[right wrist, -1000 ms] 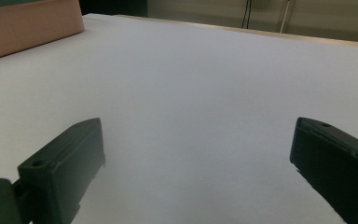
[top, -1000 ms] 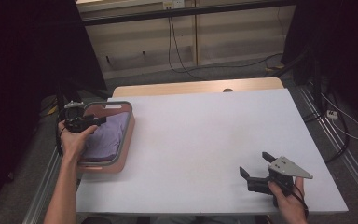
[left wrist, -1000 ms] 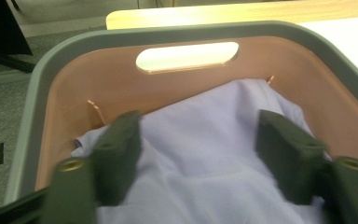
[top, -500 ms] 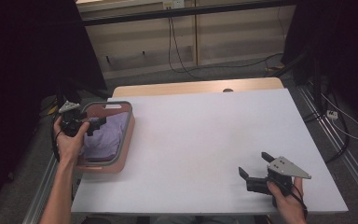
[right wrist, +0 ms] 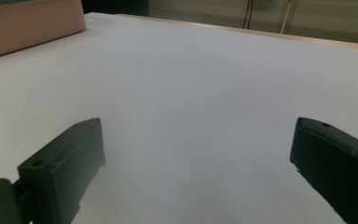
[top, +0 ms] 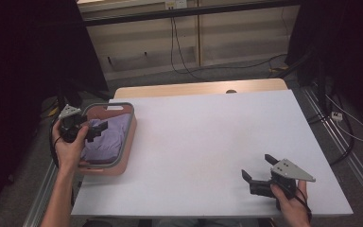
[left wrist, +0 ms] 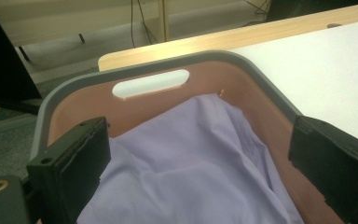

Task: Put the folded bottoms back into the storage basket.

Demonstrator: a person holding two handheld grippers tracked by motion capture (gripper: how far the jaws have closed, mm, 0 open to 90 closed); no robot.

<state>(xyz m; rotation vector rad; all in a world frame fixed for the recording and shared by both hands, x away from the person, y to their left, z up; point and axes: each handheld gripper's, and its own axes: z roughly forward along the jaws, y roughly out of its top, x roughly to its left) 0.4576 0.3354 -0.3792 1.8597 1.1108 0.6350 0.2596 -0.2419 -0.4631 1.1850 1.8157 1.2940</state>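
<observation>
Hovering wide-jawed, left gripper (top: 96, 130) over lilac cloth (top: 106, 137) in pink basket (top: 123, 156) at left; risking snagging fabric; right gripper (top: 260, 171) wide, empty.

In the left gripper view, the lilac cloth (left wrist: 191, 163) runs off the bottom edge between the two black jaws, so its near end cannot be seen. The basket (left wrist: 140, 67) holding it is cut by the same edge, and the jaws cover its side walls. In the high view, the left gripper (top: 92, 131) and the hand (top: 68, 146) behind it cover the cloth's near left part, and the basket's floor is hidden under the cloth. In the right gripper view, a slab of the basket's outer wall (right wrist: 32, 23) beyond the left jaw is cropped by the top and left edges.
</observation>
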